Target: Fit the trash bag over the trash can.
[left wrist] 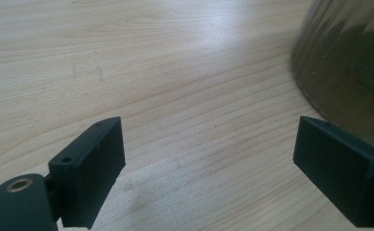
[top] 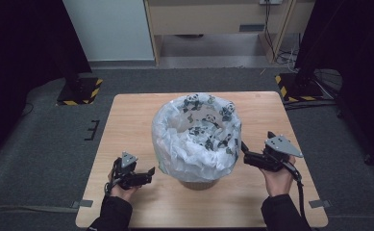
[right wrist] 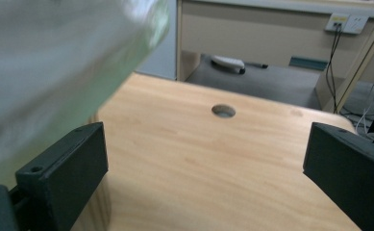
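Bin [top: 199, 182] w/ panda-print bag [top: 196, 137] stood mid-counter [top: 131, 115], nearer the front edge. Left hand-held gripper [top: 151, 172] just beside its base, jaws wide apart, holding nothing. Right hand-held gripper [top: 244, 151] at bag's side, jaws wide apart, empty.

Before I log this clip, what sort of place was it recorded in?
Most likely an indoor lab or office set up for recording: a small wooden table on grey carpet, weighted stands with hazard-striped bases on either side, and a desk with cables and a wall socket behind. A bag-lined bin stands on the table.
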Tool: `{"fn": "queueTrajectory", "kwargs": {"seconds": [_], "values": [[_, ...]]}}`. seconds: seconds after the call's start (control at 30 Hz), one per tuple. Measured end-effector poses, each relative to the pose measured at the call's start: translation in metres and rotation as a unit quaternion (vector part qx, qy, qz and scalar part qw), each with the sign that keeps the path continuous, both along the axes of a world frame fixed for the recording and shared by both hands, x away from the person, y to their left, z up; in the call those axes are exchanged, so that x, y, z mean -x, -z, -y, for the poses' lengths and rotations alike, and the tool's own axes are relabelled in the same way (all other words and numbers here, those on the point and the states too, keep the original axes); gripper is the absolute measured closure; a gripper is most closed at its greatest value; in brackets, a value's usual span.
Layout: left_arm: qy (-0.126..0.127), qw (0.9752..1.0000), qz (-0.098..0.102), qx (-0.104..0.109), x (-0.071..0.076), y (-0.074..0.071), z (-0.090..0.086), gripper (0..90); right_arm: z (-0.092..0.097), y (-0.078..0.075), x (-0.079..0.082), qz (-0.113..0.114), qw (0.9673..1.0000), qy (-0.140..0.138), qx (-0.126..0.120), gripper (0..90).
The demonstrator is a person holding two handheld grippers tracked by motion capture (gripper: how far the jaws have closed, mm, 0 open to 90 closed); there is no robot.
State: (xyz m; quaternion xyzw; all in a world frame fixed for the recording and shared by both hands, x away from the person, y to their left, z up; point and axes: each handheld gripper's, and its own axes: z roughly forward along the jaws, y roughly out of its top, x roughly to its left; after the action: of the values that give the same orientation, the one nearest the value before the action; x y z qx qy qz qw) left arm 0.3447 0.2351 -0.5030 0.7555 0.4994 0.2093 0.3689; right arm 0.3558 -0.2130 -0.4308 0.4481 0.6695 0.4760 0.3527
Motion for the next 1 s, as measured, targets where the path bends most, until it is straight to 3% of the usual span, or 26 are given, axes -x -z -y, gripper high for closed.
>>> {"fn": "queueTrajectory", "kwargs": {"seconds": [0.23,0.43,0.67,0.7,0.9,1.0], "values": [[0.004,1.0,-0.002,0.0,0.001,0.0,0.0,10.2,0.0,0.017,0.005,-0.027,0.9995,-0.013,0.01,1.7],[0.012,0.9998,-0.003,-0.016,0.003,0.001,0.001,10.2,0.006,0.036,0.005,-0.062,0.9976,-0.02,0.023,1.3],[0.017,0.9994,-0.009,-0.03,0.003,0.003,-0.001,9.5,0.013,0.061,0.0,-0.128,0.9903,-0.042,0.035,1.4],[0.017,0.9992,-0.017,-0.032,0.002,0.005,-0.003,9.2,0.015,0.064,-0.001,-0.136,0.989,-0.044,0.037,1.4],[0.007,0.9988,-0.03,-0.038,-0.002,0.009,-0.014,8.4,0.032,0.078,-0.006,-0.173,0.9832,-0.032,0.047,1.7],[0.002,0.9984,-0.04,-0.04,-0.005,0.012,-0.019,7.7,0.041,0.079,-0.008,-0.182,0.9824,-0.018,0.039,1.9]]}}
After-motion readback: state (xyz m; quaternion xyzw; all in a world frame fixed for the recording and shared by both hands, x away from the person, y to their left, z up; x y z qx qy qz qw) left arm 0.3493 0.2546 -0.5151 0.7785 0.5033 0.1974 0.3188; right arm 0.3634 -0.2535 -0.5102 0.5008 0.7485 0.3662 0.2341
